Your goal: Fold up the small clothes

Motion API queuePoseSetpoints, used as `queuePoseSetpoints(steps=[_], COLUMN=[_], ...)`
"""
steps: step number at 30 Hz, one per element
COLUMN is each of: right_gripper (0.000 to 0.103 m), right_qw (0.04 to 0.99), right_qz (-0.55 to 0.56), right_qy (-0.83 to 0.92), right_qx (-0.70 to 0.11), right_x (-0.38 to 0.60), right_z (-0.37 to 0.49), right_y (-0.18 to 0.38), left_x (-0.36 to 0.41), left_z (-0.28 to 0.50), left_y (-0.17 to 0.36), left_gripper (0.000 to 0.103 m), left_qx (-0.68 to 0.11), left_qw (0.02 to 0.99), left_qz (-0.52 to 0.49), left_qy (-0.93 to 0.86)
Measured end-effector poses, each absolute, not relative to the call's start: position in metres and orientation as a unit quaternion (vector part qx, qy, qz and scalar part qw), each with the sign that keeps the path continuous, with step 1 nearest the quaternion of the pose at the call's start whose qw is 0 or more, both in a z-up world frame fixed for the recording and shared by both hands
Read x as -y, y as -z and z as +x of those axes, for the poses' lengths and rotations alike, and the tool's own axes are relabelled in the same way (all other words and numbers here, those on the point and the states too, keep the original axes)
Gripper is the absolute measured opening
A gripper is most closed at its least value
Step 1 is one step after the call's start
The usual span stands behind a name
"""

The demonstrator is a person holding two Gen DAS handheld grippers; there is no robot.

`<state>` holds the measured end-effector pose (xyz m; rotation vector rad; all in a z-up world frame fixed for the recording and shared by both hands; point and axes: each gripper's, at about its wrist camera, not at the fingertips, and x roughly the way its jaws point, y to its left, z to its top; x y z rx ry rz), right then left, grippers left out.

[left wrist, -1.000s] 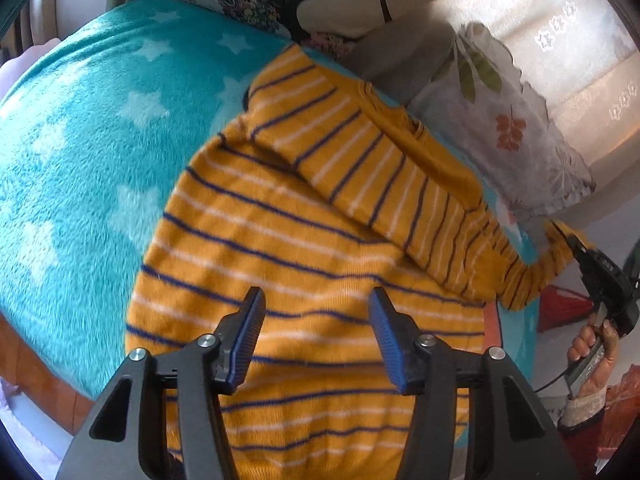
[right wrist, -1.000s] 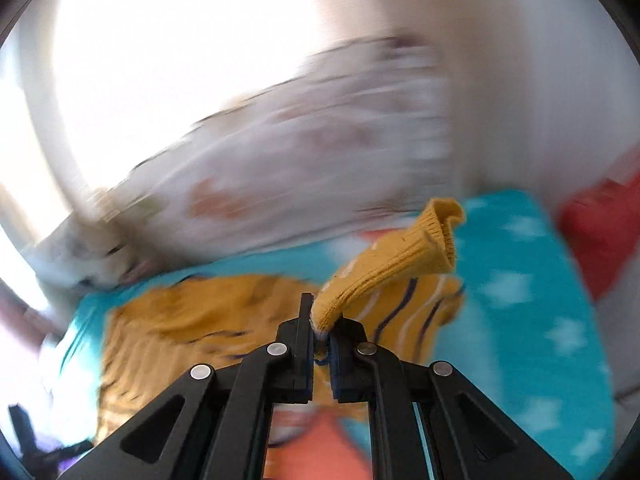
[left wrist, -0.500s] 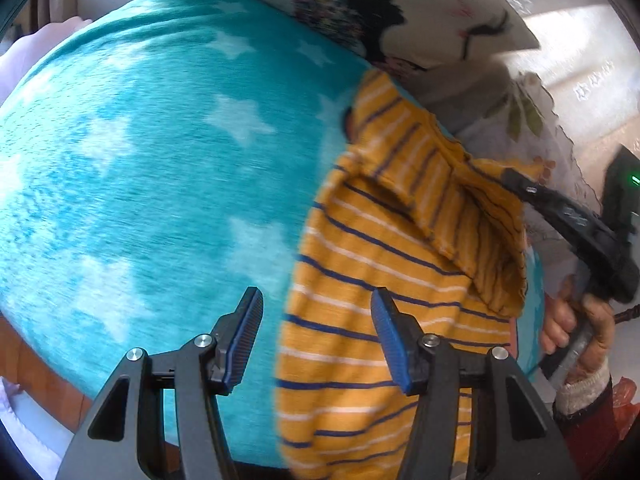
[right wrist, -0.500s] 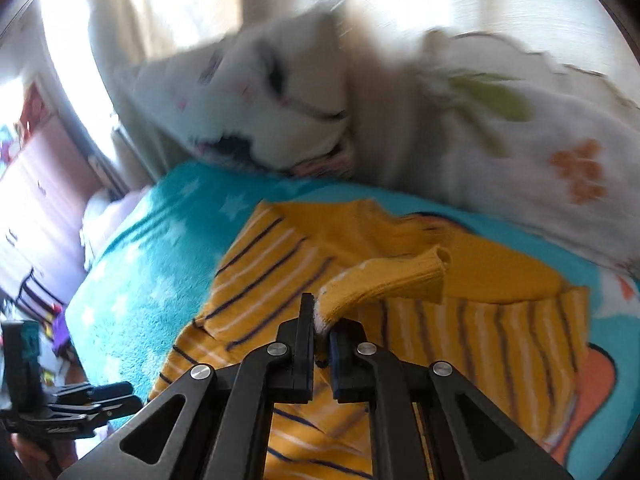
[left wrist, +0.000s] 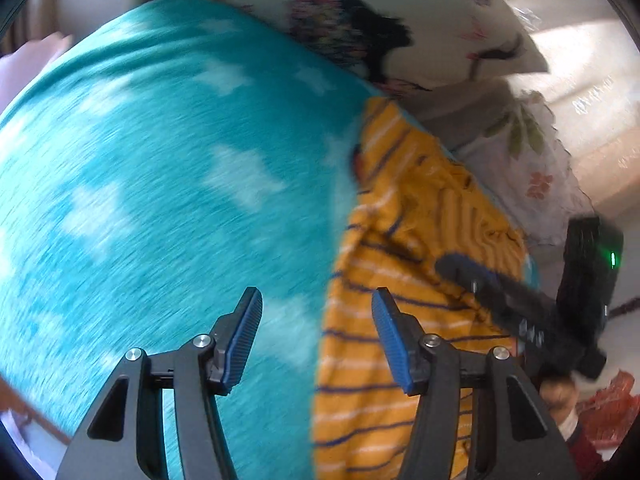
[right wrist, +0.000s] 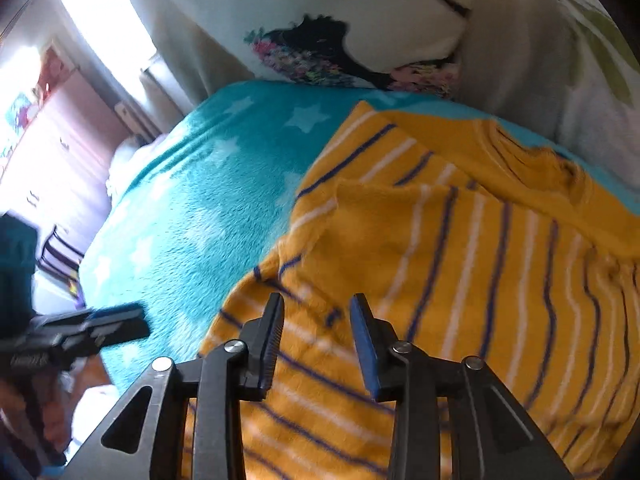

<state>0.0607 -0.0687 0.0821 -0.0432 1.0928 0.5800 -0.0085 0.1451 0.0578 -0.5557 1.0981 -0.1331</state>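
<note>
A small yellow sweater [right wrist: 460, 248] with navy and white stripes lies on a teal star-patterned blanket [right wrist: 200, 208]. One sleeve is folded across its body. My right gripper [right wrist: 316, 308] is open and empty, just above the sweater's left part. In the left wrist view the sweater [left wrist: 400, 280] lies to the right. My left gripper [left wrist: 316, 300] is open and empty, over the sweater's left edge and the blanket [left wrist: 160, 200]. The right gripper [left wrist: 520, 308] shows there over the sweater. The left gripper [right wrist: 100, 324] shows at the left of the right wrist view.
A white pillow with a dark floral print [right wrist: 340, 32] and a leaf-print pillow [left wrist: 532, 168] lie at the head of the bed. A wardrobe [right wrist: 48, 152] stands left of the bed. A red item [left wrist: 608, 404] lies on the floor at right.
My right gripper carried the sleeve cuff across the sweater's body, then opened and let it go. My left gripper swung left, from over the sweater's middle to its left edge.
</note>
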Motion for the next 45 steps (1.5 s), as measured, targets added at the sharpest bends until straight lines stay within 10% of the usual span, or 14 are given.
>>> queuePoseSetpoints(steps=[12, 18, 30, 41, 45], right_gripper=[0.043, 0.043, 0.043, 0.037, 0.053], right_qw=[0.855, 0.858, 0.886, 0.875, 0.877], right_qz=[0.093, 0.113, 0.090, 0.086, 0.130], right_qy=[-0.106, -0.060, -0.028, -0.017, 0.068], right_qx=[-0.499, -0.498, -0.453, -0.477, -0.458], right_x=[0.226, 0.268, 0.286, 0.282, 0.307], right_z=[0.008, -0.006, 0.029, 0.058, 0.081], right_y=[-0.109, -0.109, -0.135, -0.109, -0.106], left_x=[-0.038, -0.035, -0.072, -0.041, -0.034], left_z=[0.112, 0.130, 0.130, 0.097, 0.111], left_y=[-0.045, -0.047, -0.044, -0.083, -0.070], left_gripper=[0.056, 0.010, 0.017, 0.050, 0.051], left_qx=[-0.528, -0.540, -0.548, -0.501, -0.510], left_qw=[0.827, 0.822, 0.815, 0.845, 0.842], left_qz=[-0.134, -0.128, -0.178, -0.154, -0.151], left_qy=[0.138, 0.129, 0.069, 0.106, 0.092])
